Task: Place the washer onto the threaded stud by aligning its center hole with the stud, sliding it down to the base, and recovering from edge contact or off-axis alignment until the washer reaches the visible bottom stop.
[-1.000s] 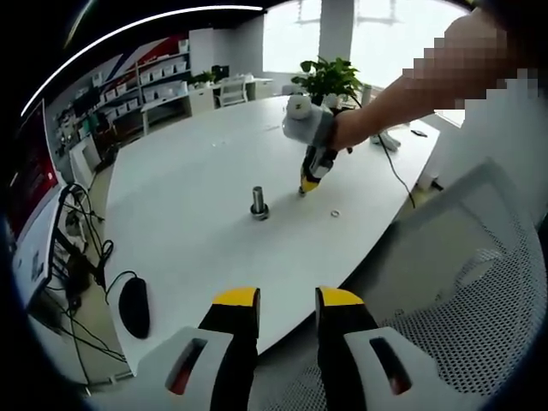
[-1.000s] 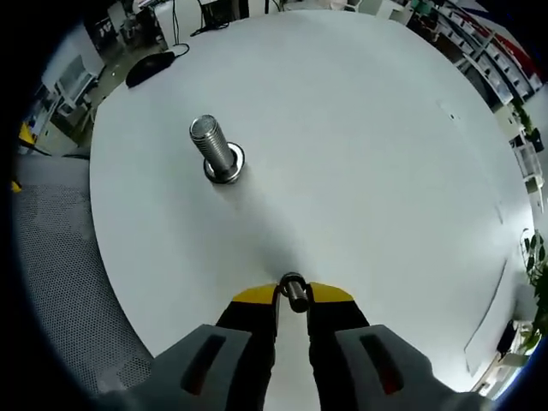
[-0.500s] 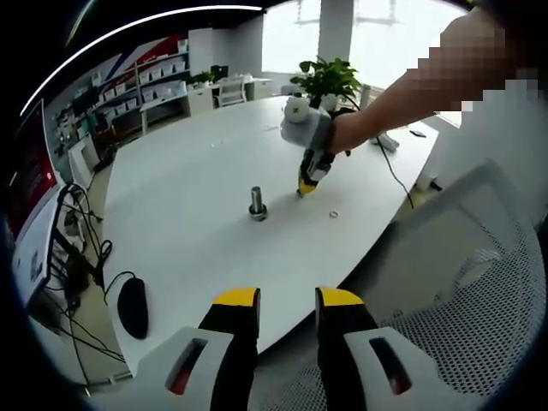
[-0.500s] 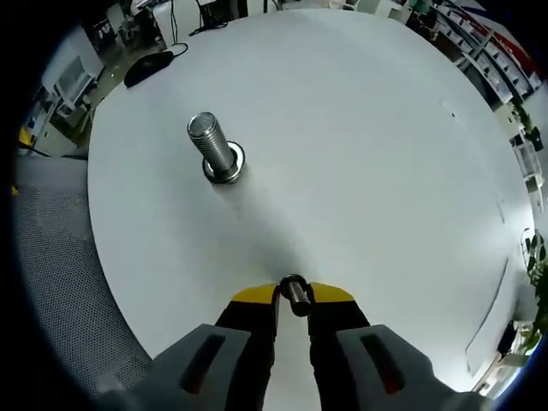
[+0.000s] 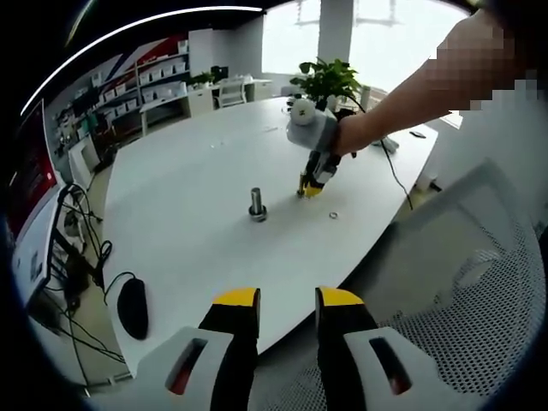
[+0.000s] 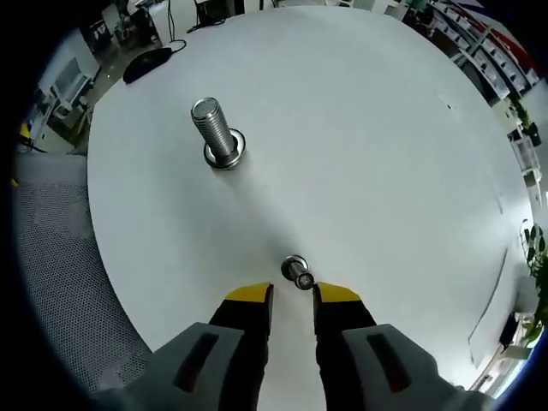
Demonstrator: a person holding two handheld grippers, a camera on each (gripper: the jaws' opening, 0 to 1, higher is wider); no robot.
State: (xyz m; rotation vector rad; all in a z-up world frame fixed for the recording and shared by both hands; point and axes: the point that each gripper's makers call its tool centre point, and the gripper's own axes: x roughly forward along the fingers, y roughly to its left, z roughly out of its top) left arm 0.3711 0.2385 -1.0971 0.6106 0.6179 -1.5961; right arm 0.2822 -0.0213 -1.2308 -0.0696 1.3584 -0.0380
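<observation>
A large threaded stud [image 6: 217, 137] stands upright on the white table [image 6: 377, 154], with a metal ring around its base. A small metal stud [image 6: 297, 272] stands just ahead of my right gripper [image 6: 292, 295], whose yellow-tipped jaws are open with nothing between them. In the left gripper view the large stud [image 5: 257, 204] is mid-table. A person's hand holds the right gripper [image 5: 308, 190] tip-down to its right. A loose washer [image 5: 333, 214] lies flat on the table beyond that. My left gripper [image 5: 287, 300] hovers open over the table's near edge.
A black mouse [image 5: 134, 306] and cables lie at the table's left edge. A white mesh chair [image 5: 479, 282] stands to the right. A potted plant [image 5: 325, 79] and shelves sit at the far end. Chair mesh [image 6: 51, 257] borders the table in the right gripper view.
My right gripper has let go of the small stud and drawn back; it was between the fingertips, now it stands ahead of them. The left gripper has not moved.
</observation>
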